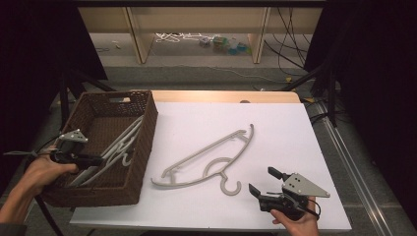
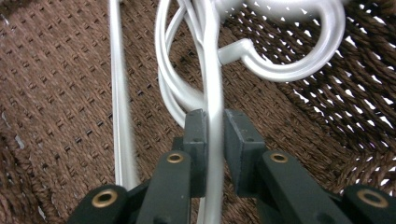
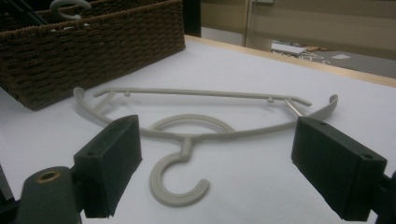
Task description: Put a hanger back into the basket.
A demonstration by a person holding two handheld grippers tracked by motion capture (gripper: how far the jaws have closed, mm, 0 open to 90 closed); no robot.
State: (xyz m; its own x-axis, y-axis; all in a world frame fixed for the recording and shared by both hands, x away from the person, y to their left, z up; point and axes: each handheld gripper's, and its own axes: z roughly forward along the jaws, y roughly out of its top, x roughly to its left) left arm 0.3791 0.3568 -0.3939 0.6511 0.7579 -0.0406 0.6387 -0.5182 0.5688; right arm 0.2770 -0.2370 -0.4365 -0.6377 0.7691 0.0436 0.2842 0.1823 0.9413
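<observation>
Left gripper [image 2: 215, 135] inside brown wicker basket [image 1: 142, 147], jaws clamped on bar of white hanger [image 2: 212, 93]. Right gripper [image 3: 215, 163] released, jaws wide, near hook of grey hanger [image 1: 211, 157] lying flat on white table [image 1: 295, 137].

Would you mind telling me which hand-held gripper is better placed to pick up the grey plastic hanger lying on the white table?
Right. The right hand-held gripper is open beside the grey plastic hanger, facing its hook; the left hand-held gripper is shut on a hanger in the brown wicker basket.
</observation>
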